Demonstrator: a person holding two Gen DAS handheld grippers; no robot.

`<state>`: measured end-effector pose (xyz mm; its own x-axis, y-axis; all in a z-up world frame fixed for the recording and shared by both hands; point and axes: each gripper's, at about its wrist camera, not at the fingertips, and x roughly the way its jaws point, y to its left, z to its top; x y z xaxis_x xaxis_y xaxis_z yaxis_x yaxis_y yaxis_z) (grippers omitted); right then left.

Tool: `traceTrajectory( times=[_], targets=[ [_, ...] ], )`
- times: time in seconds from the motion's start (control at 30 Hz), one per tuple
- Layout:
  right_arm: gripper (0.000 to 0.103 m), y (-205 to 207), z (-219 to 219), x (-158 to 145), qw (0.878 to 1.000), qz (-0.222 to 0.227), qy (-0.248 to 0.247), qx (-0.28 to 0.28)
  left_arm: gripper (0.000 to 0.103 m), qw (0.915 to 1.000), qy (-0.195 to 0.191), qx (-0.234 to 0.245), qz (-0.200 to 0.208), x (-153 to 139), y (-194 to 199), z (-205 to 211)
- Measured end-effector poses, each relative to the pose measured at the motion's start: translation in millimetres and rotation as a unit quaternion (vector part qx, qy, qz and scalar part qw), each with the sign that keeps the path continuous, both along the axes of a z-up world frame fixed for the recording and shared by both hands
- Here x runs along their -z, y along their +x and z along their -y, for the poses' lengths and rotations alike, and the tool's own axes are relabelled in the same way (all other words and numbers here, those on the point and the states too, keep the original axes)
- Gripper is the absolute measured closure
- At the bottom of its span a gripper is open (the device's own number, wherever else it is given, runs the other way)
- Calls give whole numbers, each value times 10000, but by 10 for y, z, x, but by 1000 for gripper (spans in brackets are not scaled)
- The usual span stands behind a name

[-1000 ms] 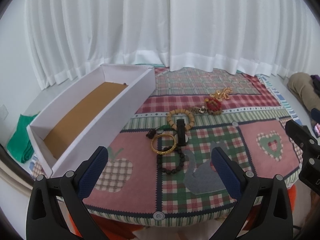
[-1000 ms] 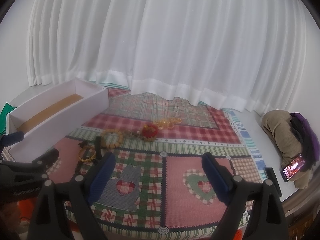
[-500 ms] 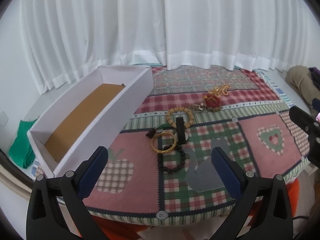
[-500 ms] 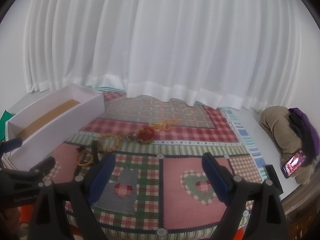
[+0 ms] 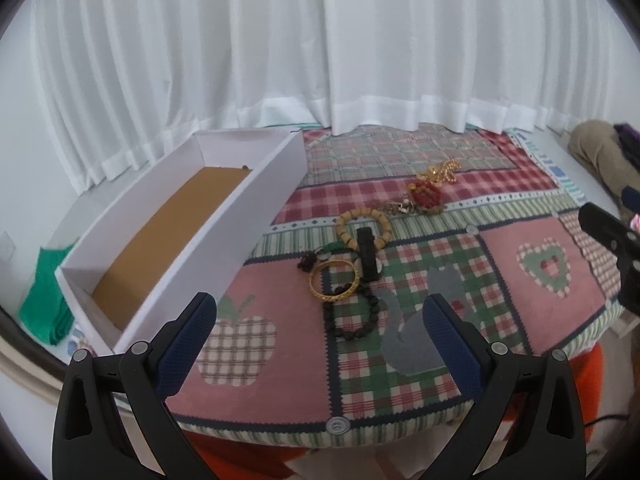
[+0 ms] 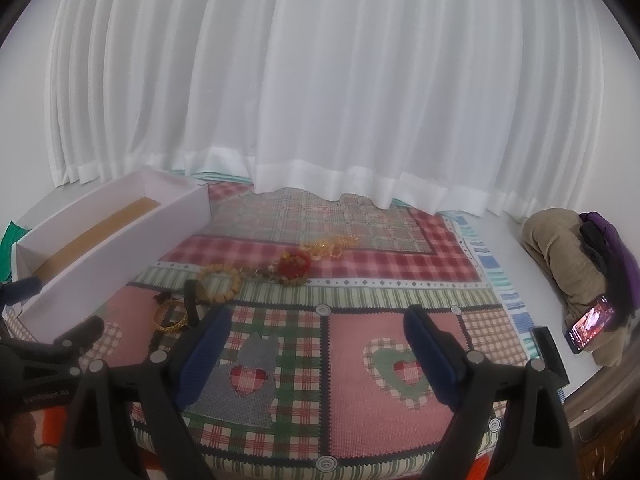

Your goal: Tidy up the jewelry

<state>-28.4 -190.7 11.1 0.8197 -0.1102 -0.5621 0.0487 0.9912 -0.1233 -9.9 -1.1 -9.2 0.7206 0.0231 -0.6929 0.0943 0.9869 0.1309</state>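
Note:
Jewelry lies on a patchwork cloth: a gold bangle [image 5: 334,285], a dark bead bracelet [image 5: 352,316], a wooden bead bracelet [image 5: 363,226], a black band [image 5: 367,253], a red beaded piece [image 5: 426,196] and a gold chain [image 5: 445,169]. A long white box [image 5: 176,232] with a brown floor stands empty to their left. My left gripper [image 5: 320,340] is open and empty, in front of the jewelry. My right gripper [image 6: 318,344] is open and empty over the cloth's front; the bangle [image 6: 171,317] and wooden bracelet [image 6: 219,282] lie to its left.
White curtains [image 5: 320,60] hang behind the cloth. A green cloth [image 5: 44,300] lies left of the box. A beige and purple bundle [image 6: 576,256] and a lit phone [image 6: 591,322] lie at the right. The cloth's front edge [image 5: 336,426] is close.
Both grippers have pulled back and tilted up slightly, so the cloth and jewelry sit lower in view. Nothing on the cloth has moved.

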Motion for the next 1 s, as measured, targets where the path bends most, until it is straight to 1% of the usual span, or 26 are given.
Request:
traceTrajectory(
  times=[0.07, 0.17, 0.23, 0.37, 0.47, 0.5, 0.6, 0.67, 0.73, 0.87, 0.93, 1.0],
  targets=[
    [13, -12, 4, 4, 10000, -18, 5, -9, 0, 10000, 78, -14, 40, 21, -27, -20],
    [13, -6, 16, 31, 10000, -68, 28, -19, 0, 9997, 50, -4, -233, 99, 7, -49],
    [13, 4, 25, 54, 9999, -110, 97, -20, 1, 9995, 39, -45, -310, 122, 22, -62],
    [13, 20, 20, 91, 9997, -181, 133, -50, 1, 9996, -98, -67, -263, 78, 11, -66],
    [13, 11, 25, 99, 9998, -157, 116, -45, 1, 9998, -6, 70, -166, 25, 26, -15],
    [13, 4, 35, 103, 9998, -149, 117, -37, 1, 9996, 113, 175, -174, 28, 39, 24],
    [13, -4, 57, 110, 9998, -139, 134, -9, 1, 9986, 245, 321, -336, 84, 101, 71],
    [13, -2, 78, 115, 9998, -151, 154, 7, 1, 9980, 151, 330, -524, 176, 138, 73],
    [13, 8, 93, 132, 9997, -176, 179, 13, 1, 9965, -35, 370, -749, 300, 157, 92],
    [13, 34, 100, 177, 9995, -269, 185, -7, 2, 9945, -259, 382, -941, 406, 128, 121],
    [13, 44, 111, 198, 9993, -311, 205, -17, 2, 9941, -206, 397, -990, 418, 123, 143],
    [13, 52, 106, 214, 9992, -341, 208, -19, 2, 9949, -74, 288, -965, 408, 129, 137]
  ],
)
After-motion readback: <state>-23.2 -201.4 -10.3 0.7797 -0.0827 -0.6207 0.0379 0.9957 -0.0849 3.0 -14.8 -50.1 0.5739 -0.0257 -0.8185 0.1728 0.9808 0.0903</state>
